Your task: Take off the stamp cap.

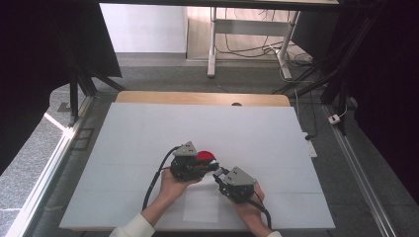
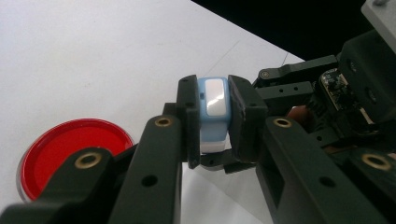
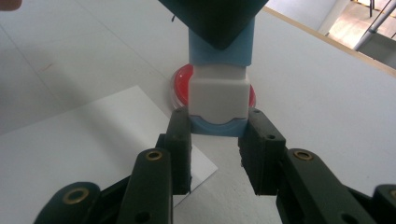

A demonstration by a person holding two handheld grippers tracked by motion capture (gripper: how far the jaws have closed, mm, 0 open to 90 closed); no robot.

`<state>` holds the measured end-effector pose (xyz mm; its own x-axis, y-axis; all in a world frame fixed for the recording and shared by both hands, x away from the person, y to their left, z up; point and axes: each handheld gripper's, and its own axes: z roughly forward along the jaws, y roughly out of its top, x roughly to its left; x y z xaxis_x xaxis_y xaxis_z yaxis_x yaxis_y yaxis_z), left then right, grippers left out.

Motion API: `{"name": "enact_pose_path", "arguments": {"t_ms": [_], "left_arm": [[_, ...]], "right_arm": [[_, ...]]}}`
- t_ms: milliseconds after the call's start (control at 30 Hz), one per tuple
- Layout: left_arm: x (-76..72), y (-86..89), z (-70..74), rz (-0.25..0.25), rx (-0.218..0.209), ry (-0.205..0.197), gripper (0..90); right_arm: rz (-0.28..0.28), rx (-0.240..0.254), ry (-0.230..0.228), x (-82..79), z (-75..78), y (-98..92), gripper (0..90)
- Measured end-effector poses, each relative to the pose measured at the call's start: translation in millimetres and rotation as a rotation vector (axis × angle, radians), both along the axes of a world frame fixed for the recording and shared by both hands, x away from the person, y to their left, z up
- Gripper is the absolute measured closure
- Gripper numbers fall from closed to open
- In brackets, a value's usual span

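Black jaws rise right in front of us in the left gripper view, and our left gripper [image 2: 212, 116] is squeezed tight on the blue and white block [image 2: 213, 105]. It is a small plastic thing, blue in the middle with a white end. Our right gripper [image 3: 215, 154] is pinched on the white end of the same block [image 3: 218, 95]. So we hold one thing with both claws, and neither claw has room to spare.

We use the red dish [image 1: 206, 157] as our marker. In the high view the block is up in the air, just in front of the red dish and a bit above it. The left gripper [image 1: 197, 167] is just beside the dish, almost over its near edge. The right gripper [image 1: 221, 174] is near the dish too, on the side closer to us. A white paper sheet [image 1: 201, 207] lies flat on the table [image 1: 148, 128], closer to us than the dish.

What could go wrong? We think the white end may be a cap. If we pull too fast, it could pop off and the block could jump out of a claw. It might drop on the dish and knock it. If we twist our hands different ways, the smooth plastic could slip. If we let one claw open too soon, the block could tip and fall.
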<state>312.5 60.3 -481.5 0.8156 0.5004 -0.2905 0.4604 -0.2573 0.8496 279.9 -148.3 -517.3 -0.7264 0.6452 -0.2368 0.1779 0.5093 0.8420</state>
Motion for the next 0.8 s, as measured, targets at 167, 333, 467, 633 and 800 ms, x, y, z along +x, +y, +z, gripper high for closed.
{"name": "enact_pose_path", "arguments": {"t_ms": [167,333,467,633,800], "left_arm": [[0.8,1.0,-0.3,-0.003,-0.003,0.01,75.5],[0.5,1.2,0.1,0.001,-0.014,0.009,75.5],[0.3,1.7,0.6,0.002,-0.018,0.009,75.5],[0.1,1.0,-0.2,0.004,-0.015,0.014,75.6],[0.1,0.3,-0.8,0.002,-0.008,0.016,75.7]], "right_arm": [[0.029,-0.026,-0.002,1.9,1.3,-1.4,65.2],[0.031,-0.018,-0.014,1.7,1.5,-1.5,65.2],[0.002,0.011,-0.015,-0.8,0.9,-1.2,65.3],[-0.012,0.016,-0.008,-2.1,-0.6,-0.2,65.3],[0.006,-0.039,-0.026,-1.4,0.2,0.0,65.4]]}}
